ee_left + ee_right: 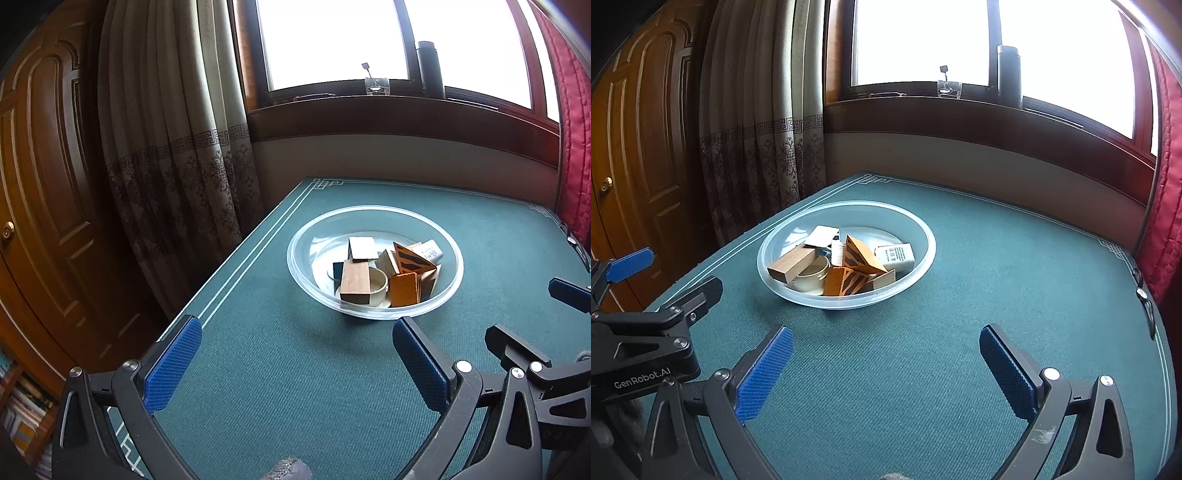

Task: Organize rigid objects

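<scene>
1. Clear plastic formed the bowl (375, 314) that sat on our green table (295, 369), toward its far left part, well ahead of both grippers.
2. Inside the bowl we saw the rigid objects piled together: a wooden block (355, 282) leaning over a cream ring (378, 288), an orange box (404, 290) beside them, an orange-and-black striped wedge (412, 258), a white card-like piece (362, 248), and a small white labelled box (895, 255) at the right side.
3. Our left gripper (297, 363) hovered above the bare cloth short of the bowl, its blue-padded fingers (173, 369) spread wide with nothing between them.
4. Our right gripper (886, 373) hung likewise over the cloth, to the right of the bowl, fingers (1006, 371) parted and empty.
5. From the right wrist view, the left gripper's black body appeared at the left edge, close alongside.
6. Behind the table we noted a patterned curtain (173, 147), a wooden door (44, 184), and a window sill carrying a glass (376, 86) and a dark cylinder (430, 68).
</scene>
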Demonstrator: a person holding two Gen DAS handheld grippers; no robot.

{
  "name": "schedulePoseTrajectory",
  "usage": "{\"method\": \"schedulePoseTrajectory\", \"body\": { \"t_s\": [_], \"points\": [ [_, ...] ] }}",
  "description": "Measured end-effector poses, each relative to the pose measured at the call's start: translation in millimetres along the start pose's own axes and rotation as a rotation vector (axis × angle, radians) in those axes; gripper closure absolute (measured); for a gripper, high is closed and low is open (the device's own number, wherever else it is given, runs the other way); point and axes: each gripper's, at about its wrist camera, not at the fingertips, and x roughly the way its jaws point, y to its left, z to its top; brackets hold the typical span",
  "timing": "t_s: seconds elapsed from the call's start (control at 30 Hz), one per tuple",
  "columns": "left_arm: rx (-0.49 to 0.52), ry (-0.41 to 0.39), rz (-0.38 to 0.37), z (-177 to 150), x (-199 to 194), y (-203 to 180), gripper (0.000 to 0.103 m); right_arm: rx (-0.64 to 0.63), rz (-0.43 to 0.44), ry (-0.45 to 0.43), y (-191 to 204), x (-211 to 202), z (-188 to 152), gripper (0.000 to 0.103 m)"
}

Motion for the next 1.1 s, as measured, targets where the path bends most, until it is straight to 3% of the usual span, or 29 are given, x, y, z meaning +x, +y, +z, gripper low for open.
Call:
{"method": "schedulePoseTrajectory", "body": {
  "t_s": [0.57, 0.8, 1.1],
  "points": [
    [-0.008, 0.012, 0.023, -5.0, 4.5, 12.0, 0.0, 0.001, -0.014, 0.011, -2.7, 3.3, -3.0, 0.0],
    [-0.008, 0.016, 0.023, -6.3, 5.4, 13.6, 0.0, -0.041, -0.016, -0.032, 3.9, -2.6, -5.2, 0.0],
    [-0.008, 0.021, 0.023, -8.8, 6.5, 13.4, 0.0, -0.074, -0.003, -0.003, 10.2, 2.6, -7.6, 0.0]
  ]
}}
